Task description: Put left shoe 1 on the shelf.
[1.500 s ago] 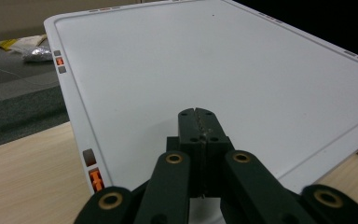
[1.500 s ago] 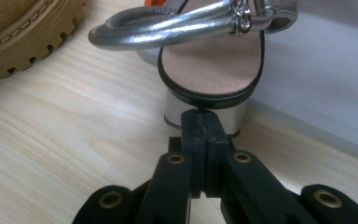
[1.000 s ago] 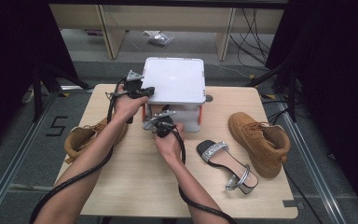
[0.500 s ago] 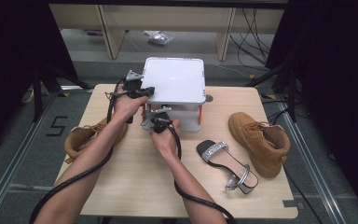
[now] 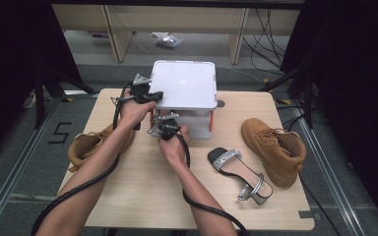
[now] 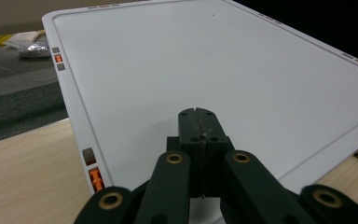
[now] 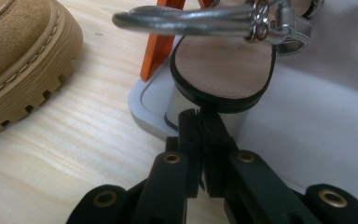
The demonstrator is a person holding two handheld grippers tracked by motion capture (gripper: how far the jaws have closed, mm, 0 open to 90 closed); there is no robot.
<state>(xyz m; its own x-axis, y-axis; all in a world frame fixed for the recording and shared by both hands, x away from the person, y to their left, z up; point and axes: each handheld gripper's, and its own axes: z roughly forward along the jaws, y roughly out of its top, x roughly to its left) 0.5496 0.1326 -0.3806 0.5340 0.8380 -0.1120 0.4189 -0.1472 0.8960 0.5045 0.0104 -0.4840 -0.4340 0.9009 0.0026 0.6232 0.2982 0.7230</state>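
A white two-tier rack (image 5: pixel 184 91) with orange posts (image 7: pixel 161 51) stands at the back of the table. My left gripper (image 5: pixel 155 95) is shut and empty, its tips (image 6: pixel 198 112) over the rack's white top (image 6: pixel 191 60) near the left edge. My right gripper (image 5: pixel 160 120) reaches the lower shelf (image 7: pixel 317 116) from the front. A black sandal (image 7: pixel 223 65) with a silver strap stands on that shelf. The right gripper (image 7: pixel 200 114) is all but shut, its tips right against the sandal's silver heel. A matching sandal (image 5: pixel 236 169) lies on the table at the right.
One tan boot (image 5: pixel 273 147) stands at the table's right. The other tan boot (image 5: pixel 91 145) sits at the left edge, its sole (image 7: pixel 18 60) close to the rack's corner. Bare wood (image 5: pixel 142 196) spreads in front of the rack. Cables trail from both grippers.
My right hand has edged slightly toward the rack's lower shelf. The left hand has stayed still.
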